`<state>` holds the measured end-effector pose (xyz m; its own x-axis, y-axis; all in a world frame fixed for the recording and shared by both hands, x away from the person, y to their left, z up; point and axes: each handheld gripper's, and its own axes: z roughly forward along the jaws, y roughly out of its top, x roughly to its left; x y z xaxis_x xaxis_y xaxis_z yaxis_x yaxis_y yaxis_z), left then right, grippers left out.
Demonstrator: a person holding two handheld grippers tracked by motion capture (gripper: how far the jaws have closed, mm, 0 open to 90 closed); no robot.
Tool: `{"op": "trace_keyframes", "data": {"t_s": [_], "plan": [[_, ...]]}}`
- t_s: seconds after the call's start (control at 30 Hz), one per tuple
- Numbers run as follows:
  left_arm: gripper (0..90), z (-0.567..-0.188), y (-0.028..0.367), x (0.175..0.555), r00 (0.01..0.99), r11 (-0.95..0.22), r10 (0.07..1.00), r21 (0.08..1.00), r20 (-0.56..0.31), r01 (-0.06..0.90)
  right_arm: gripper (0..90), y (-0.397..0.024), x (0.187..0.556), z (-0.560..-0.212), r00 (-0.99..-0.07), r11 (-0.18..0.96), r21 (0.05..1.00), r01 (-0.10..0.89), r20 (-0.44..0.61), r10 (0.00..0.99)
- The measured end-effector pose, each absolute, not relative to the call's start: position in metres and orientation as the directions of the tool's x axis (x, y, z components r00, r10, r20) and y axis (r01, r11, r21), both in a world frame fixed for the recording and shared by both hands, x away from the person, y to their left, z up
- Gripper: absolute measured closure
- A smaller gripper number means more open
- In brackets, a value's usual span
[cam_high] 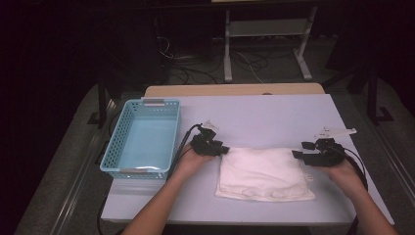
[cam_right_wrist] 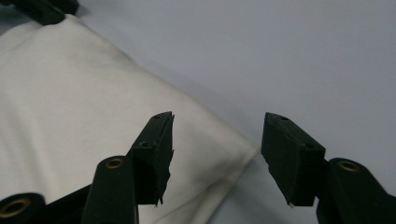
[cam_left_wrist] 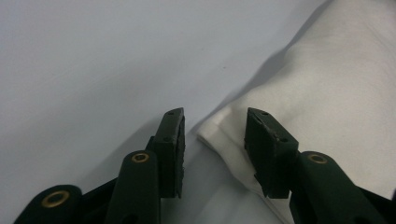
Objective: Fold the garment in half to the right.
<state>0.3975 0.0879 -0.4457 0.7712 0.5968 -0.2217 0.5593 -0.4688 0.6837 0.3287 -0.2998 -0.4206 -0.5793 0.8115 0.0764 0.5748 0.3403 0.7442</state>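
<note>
Cloth: a folded white cloth (cam_high: 266, 174) lies flat on the pale table (cam_high: 274, 112), stretched between the two tongs, so that each far corner sits within reach of one hand
Left tongs: the left gripper (cam_high: 221, 149) sits at the cloth's far left corner; in the left gripper view (cam_left_wrist: 215, 140) the jaws stand partly spread, astride that corner, one jaw over the bare table and one over the fabric
Left hold: nothing pinched; the corner lies in the gap, and I cannot tell whether the jaw over the cloth rests on it
Right tongs: the right gripper (cam_high: 297, 154) is at the opposite far corner, jaws spread about halfway; in its own view (cam_right_wrist: 217, 149) the corner points into the gap
Right hold: empty, pads clear of the fabric
Basket: a light blue plastic basket (cam_high: 128, 120) waits just beyond the left tongs, away from the cloth, likely where the cloth goes
Judgement: both tongs look lined up to take a corner each, for a fold or a lift
</note>
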Motion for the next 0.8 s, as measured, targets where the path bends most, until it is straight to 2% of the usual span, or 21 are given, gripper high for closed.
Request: {"op": "trace_keyframes", "data": {"t_s": [0.17,0.4,0.47,0.63,0.7,0.8], "plan": [[54.5,-0.441,0.090,0.397,0.767,-0.431,0.585,0.699,-0.264,0.570,46.1,-0.305,0.345,-0.426,-0.546,0.324,0.724,0.609,0.086,0.833],[56.7,-0.444,0.085,0.395,0.776,-0.456,0.571,0.683,-0.268,0.571,52.6,-0.307,0.354,-0.439,-0.541,0.331,0.674,0.660,0.122,0.832],[60.0,-0.446,0.086,0.396,0.773,-0.451,0.566,0.676,-0.289,0.583,54.2,-0.306,0.356,-0.443,-0.545,0.332,0.665,0.669,0.136,0.827],[72.4,-0.446,0.085,0.396,0.773,-0.449,0.550,0.668,-0.317,0.593,66.5,-0.304,0.360,-0.448,-0.553,0.342,0.648,0.681,0.147,0.820],[81.1,-0.446,0.083,0.395,0.778,-0.468,0.561,0.668,-0.283,0.579,73.3,-0.304,0.359,-0.448,-0.555,0.343,0.645,0.683,0.153,0.817],[84.7,-0.443,0.081,0.394,0.779,-0.480,0.570,0.663,-0.262,0.575,82.9,-0.302,0.359,-0.447,-0.564,0.353,0.642,0.681,0.152,0.812]]}}
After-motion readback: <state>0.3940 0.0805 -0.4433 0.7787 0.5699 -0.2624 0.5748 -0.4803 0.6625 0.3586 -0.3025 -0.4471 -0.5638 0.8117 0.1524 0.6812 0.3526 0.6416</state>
